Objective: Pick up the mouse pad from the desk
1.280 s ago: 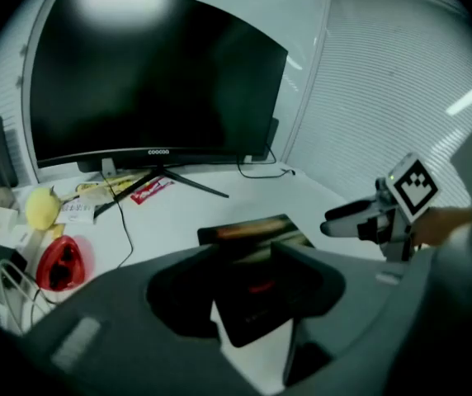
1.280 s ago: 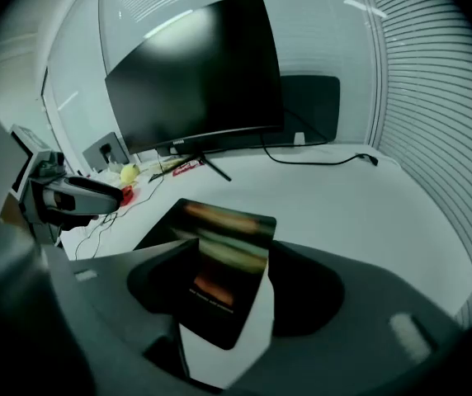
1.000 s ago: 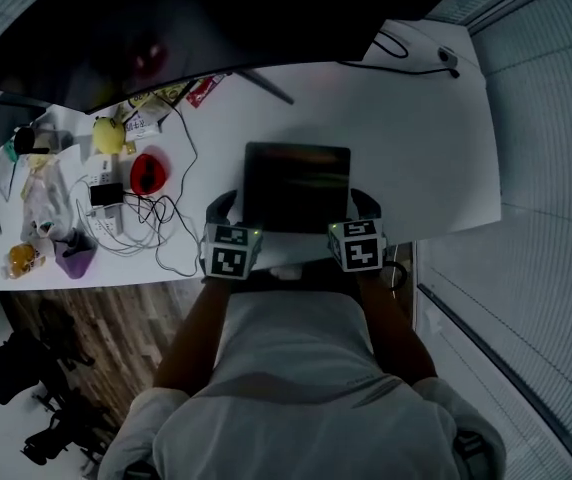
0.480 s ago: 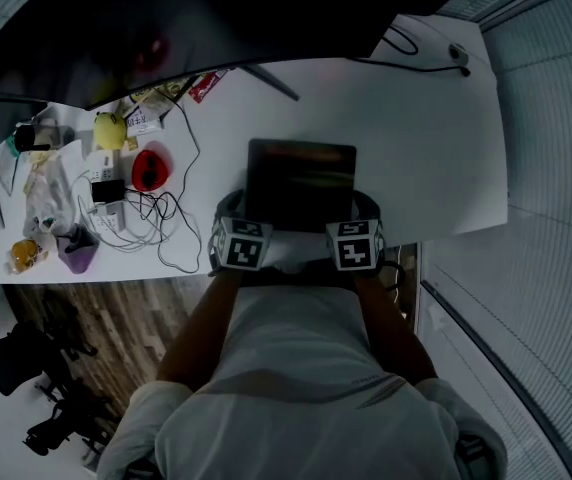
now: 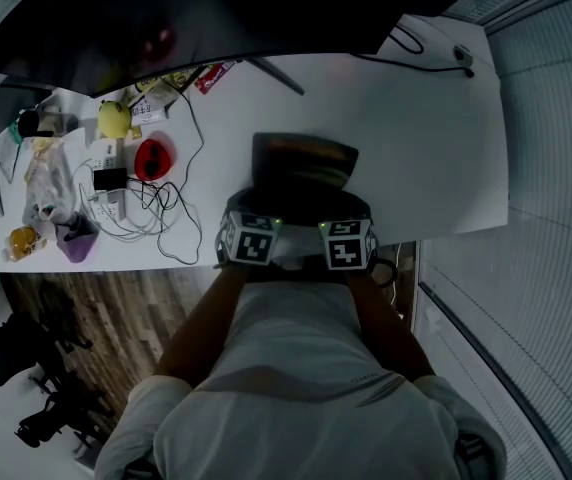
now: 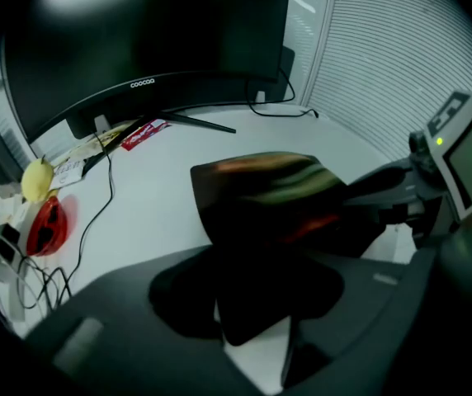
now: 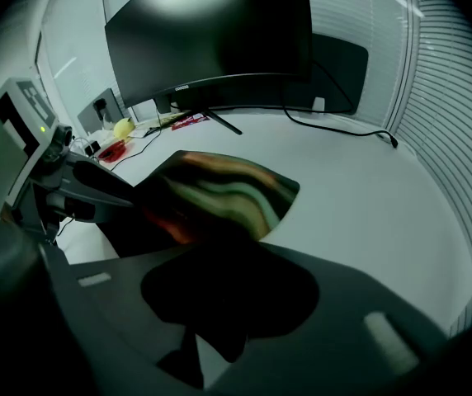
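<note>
The dark mouse pad (image 5: 301,160) with green and orange swirls lies near the front of the white desk (image 5: 436,148), its near edge raised and its far edge on the desk. My left gripper (image 5: 249,211) holds the pad's near left corner; its jaws have just been closing, and the corner sits between them in the left gripper view (image 6: 248,304). My right gripper (image 5: 352,211) holds the near right corner; its jaws have just been closing too, on that corner (image 7: 219,304). The pad (image 6: 269,192) arches upward between both grippers, as the right gripper view shows (image 7: 224,190).
A large curved monitor (image 5: 216,18) stands at the back. Left of the pad are tangled cables (image 5: 151,208), a red object (image 5: 152,158), a yellow object (image 5: 114,118) and a purple cup (image 5: 76,243). A black cable (image 5: 416,53) runs at the back right. The desk's front edge is just under the grippers.
Both grippers have come down and closed onto the pad's near corners. The pad's near edge has risen, so it looks shorter from above.
</note>
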`<state>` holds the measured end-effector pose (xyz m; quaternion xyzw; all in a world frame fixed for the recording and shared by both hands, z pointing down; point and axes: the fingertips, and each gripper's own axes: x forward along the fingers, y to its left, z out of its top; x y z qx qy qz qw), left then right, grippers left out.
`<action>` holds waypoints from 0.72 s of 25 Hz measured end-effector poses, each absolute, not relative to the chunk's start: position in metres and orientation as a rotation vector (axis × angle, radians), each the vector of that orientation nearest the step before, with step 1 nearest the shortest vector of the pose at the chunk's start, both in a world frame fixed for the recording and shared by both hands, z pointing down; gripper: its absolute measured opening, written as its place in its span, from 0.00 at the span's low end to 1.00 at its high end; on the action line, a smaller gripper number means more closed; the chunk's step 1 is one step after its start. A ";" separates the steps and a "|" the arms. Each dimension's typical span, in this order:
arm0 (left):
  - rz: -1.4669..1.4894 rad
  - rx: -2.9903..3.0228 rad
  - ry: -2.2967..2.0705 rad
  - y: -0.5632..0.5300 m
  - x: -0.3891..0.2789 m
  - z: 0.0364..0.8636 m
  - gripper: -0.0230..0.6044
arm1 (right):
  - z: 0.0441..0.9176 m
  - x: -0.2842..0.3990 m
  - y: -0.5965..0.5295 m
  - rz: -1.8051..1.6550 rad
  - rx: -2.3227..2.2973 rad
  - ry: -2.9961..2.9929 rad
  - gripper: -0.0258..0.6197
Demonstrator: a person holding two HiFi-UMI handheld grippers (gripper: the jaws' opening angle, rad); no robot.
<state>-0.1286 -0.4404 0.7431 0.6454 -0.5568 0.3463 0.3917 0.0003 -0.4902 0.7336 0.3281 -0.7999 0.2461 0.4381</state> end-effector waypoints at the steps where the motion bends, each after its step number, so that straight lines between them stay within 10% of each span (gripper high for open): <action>1: 0.877 1.646 -1.415 -0.440 -0.126 0.743 0.29 | 0.733 -0.002 -0.489 0.599 0.811 -1.995 0.20; 18: 0.524 1.975 -1.567 -0.454 -0.125 0.599 0.13 | 0.605 -0.023 -0.500 0.370 0.884 -2.292 0.11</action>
